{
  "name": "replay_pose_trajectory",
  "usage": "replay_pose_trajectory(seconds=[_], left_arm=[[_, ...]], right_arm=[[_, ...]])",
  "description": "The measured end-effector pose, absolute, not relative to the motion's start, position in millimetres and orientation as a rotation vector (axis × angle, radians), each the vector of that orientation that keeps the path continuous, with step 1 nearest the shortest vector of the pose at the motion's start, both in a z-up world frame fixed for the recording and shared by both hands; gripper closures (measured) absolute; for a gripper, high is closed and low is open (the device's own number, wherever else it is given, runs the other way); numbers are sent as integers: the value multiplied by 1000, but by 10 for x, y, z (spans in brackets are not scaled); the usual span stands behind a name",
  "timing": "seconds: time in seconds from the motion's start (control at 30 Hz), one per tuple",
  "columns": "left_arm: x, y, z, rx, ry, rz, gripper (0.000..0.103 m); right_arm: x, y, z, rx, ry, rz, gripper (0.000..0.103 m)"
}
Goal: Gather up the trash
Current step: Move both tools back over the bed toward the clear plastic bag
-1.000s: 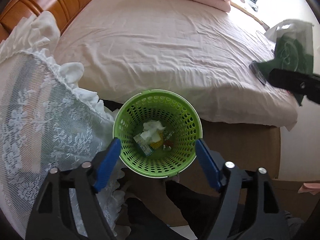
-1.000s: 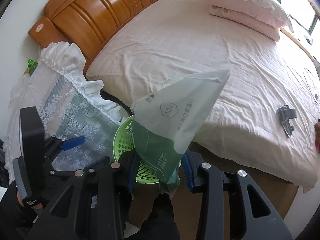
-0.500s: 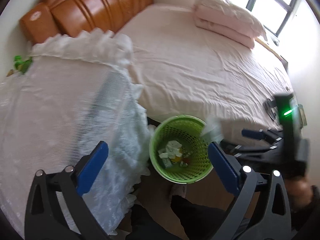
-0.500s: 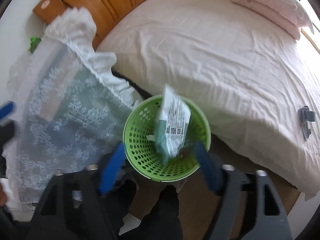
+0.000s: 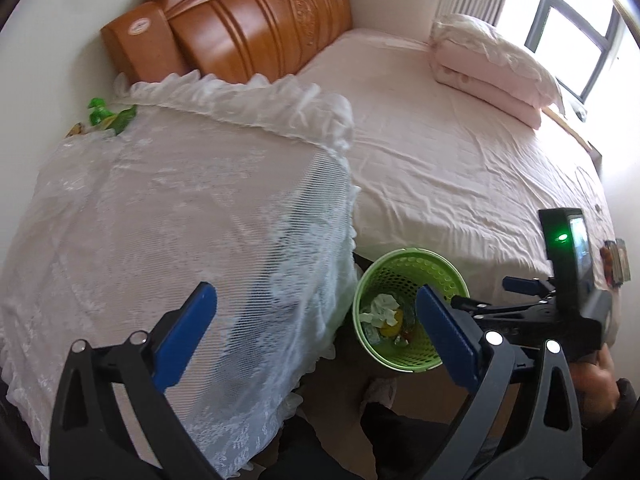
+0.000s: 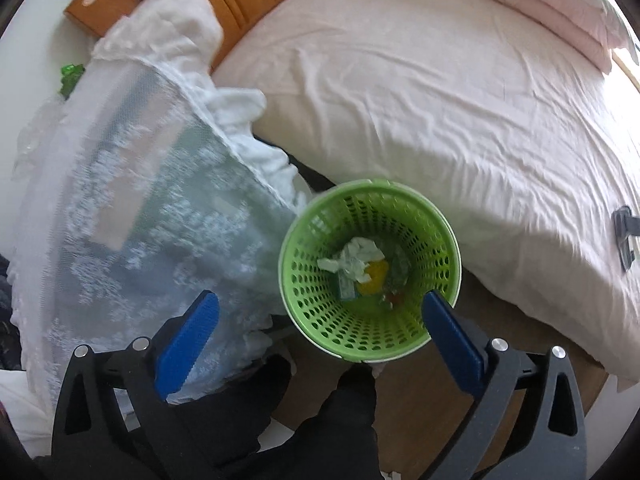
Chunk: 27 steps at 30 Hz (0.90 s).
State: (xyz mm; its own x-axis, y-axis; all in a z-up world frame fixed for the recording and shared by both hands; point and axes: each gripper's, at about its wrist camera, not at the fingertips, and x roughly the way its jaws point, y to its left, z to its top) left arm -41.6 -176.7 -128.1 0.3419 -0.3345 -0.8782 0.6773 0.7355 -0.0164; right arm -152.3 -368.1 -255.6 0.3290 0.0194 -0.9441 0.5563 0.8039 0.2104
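Observation:
A green perforated bin [image 6: 370, 272] stands on the floor between the bed and a lace-covered stand. It holds a crumpled white tissue [image 6: 354, 258], a yellow piece and other scraps. My right gripper [image 6: 320, 338] is open and empty, directly above the bin. My left gripper [image 5: 316, 332] is open and empty, higher up and to the left of the bin [image 5: 410, 308]. The right gripper's body [image 5: 560, 300] shows at the right of the left wrist view. Green trash [image 5: 108, 114] lies at the stand's far corner by the wall.
A pink bed [image 5: 460, 168] with a wooden headboard [image 5: 248, 28] and folded pink bedding [image 5: 492, 68] fills the right. The white lace cover [image 5: 180, 232] drapes the stand on the left. A grey clip [image 6: 624, 236] and small items [image 5: 616, 256] lie on the bed.
My right gripper has let go of the green and clear bag; it is out of sight now. My left gripper has pulled up and back from the bin, over the lace-covered stand.

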Motion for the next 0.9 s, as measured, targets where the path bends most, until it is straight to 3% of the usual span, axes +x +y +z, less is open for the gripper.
replay_pose_trajectory(seconds=[0.5,0.9], left_arm=[[325,-909,-1116,295,942,-412,8],[1945,-129,-1113,365,841,-256,8]], right_arm=[[-868,-3220,-1899,518,1122,-253,2],[111,-2570,-1700,488,1109,-185,2]])
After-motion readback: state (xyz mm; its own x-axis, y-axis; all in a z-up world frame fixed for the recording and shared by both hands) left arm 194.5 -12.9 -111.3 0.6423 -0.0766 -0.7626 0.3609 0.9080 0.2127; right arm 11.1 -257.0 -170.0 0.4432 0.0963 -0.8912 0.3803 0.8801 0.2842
